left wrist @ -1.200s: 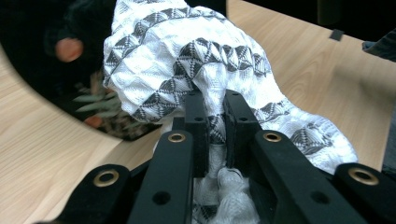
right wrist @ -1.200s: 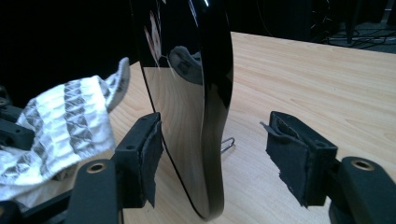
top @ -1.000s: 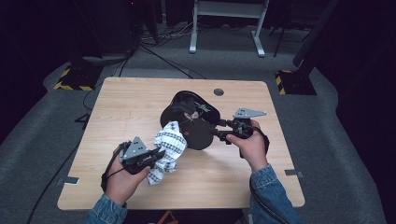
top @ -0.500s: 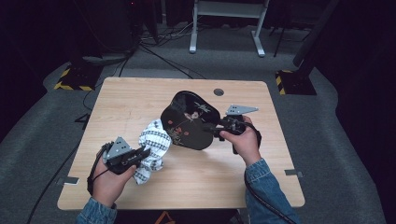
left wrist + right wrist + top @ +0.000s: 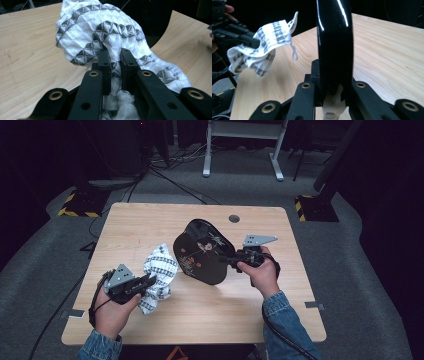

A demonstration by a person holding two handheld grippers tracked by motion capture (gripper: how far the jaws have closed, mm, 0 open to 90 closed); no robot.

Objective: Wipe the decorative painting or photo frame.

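A black lacquered tray (image 5: 202, 252) is gripped at its right rim by the right tool (image 5: 234, 260), whose jaws have just been closing and are now clamped on the edge; in the right gripper view the tray (image 5: 334, 42) is seen edge-on, standing upright between the jaws. It is held tilted above the middle of the tabletop (image 5: 150, 220), its painted face turned up and toward the person's left. A white patterned cloth (image 5: 159, 275) is pinched in the narrow jaws of the left tool (image 5: 150, 281), bunched around them in the left gripper view (image 5: 105, 37). The cloth lies just left of the tray's lower left rim, near it but apart. The left hand (image 5: 112, 307) is the nearer one to that face, so a wiping move would probably carry the cloth rightward onto the tray, whose long axis runs from upper right to lower left.
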